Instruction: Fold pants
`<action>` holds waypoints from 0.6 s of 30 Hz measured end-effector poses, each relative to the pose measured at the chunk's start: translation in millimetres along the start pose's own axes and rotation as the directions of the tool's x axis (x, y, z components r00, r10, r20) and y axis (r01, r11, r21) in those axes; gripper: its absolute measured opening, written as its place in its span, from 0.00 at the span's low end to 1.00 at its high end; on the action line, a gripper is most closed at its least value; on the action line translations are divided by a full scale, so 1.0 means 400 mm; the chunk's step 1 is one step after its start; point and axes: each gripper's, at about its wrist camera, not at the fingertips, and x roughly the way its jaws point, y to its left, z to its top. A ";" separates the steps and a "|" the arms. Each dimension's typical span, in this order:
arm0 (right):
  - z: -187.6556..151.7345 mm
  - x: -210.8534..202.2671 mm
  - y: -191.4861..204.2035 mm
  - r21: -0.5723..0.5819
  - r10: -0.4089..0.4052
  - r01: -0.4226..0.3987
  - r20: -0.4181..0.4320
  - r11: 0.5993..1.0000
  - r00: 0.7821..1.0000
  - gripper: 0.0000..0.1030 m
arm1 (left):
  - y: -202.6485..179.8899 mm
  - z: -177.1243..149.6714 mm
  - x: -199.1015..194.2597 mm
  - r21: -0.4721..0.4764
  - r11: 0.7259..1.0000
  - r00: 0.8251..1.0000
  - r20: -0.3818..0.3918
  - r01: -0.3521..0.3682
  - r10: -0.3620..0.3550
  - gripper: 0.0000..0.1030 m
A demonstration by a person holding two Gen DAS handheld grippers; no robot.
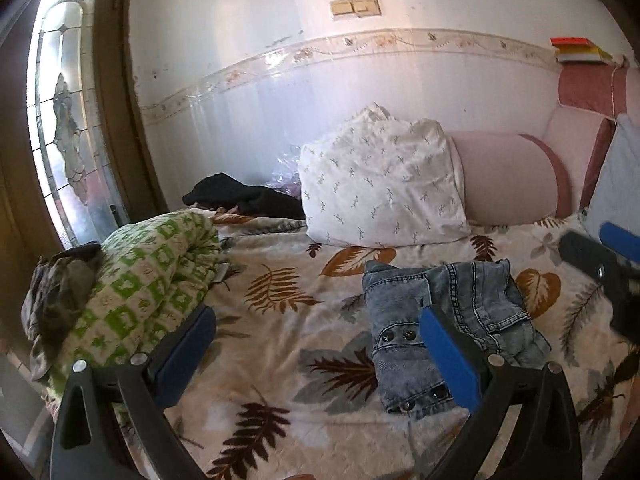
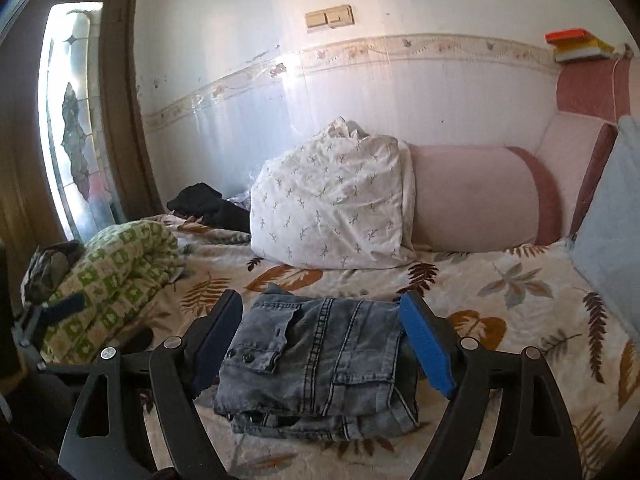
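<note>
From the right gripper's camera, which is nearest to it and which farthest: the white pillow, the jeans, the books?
1. Jeans, lying between the right gripper's open fingers.
2. White pillow, behind them, against the wall.
3. Books, far right, atop the headboard.

Your left wrist camera looked forward between its fingers, low over the bed point(image 1: 280, 320), facing the wall; your right wrist camera faced likewise, nearer the folded jeans point(image 2: 320, 360); both views shared the white pillow point(image 1: 380, 184) and jeans.
</note>
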 end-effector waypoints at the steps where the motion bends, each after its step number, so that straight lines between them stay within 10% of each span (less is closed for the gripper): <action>1: -0.008 -0.016 0.006 -0.011 -0.007 0.008 0.007 1.000 1.000 0.79 | 0.006 -0.002 -0.013 -0.007 1.000 1.000 0.003 -0.004 0.004 1.00; 18: -0.084 -0.195 -0.005 -0.066 -0.139 0.152 0.170 0.986 0.976 0.88 | 0.065 -0.020 -0.167 -0.075 0.996 0.998 0.041 -0.054 0.057 1.00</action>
